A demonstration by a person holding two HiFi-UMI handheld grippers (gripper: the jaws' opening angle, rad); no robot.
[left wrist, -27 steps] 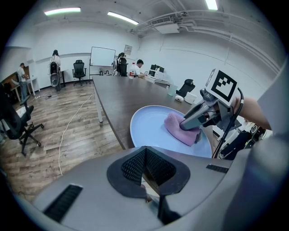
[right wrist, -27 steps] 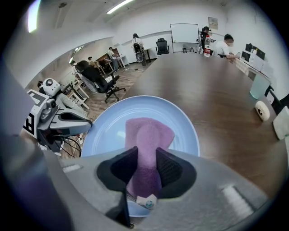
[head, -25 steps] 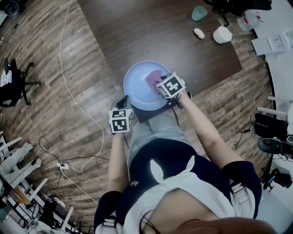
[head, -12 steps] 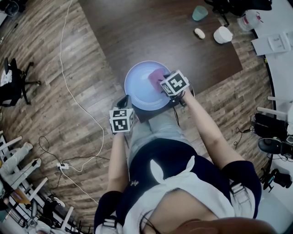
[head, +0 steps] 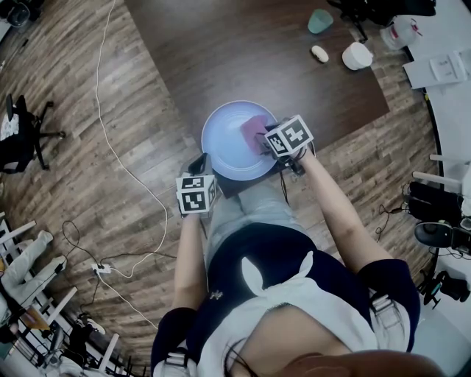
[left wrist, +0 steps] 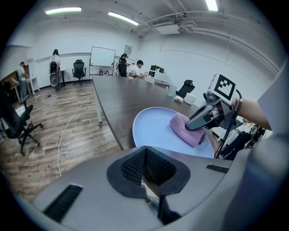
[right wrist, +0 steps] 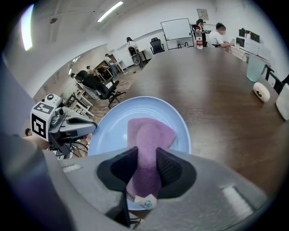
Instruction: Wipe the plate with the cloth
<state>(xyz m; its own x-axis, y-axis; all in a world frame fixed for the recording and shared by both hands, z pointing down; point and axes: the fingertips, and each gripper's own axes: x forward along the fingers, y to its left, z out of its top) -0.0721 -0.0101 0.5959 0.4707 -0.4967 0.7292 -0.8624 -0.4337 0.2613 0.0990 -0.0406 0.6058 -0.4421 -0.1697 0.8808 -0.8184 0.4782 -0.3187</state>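
**Head view.** A pale blue plate (head: 215, 143) sits at the near edge of the dark counter (head: 243, 51). A pink cloth (head: 252, 125) lies on the right part of the plate. The right claw (head: 263, 137) comes down onto the cloth from the near right. The left claw (head: 199, 160) is just off the plate's near-left rim. A cup (head: 319, 20) stands far right on the counter, well apart from the plate.

**Left gripper view.** The left claw (left wrist: 145, 150) has its pads together with nothing between them. Beyond it is the plate (left wrist: 151, 128), with the cloth (left wrist: 184, 131) on its right side under the right claw (left wrist: 195, 125).

**Right gripper view.** The right claw (right wrist: 144, 166) is clamped on the cloth (right wrist: 148, 135). The cloth's free end is spread flat on the plate (right wrist: 115, 122). The left claw (right wrist: 89, 128) is beside the plate's left rim.
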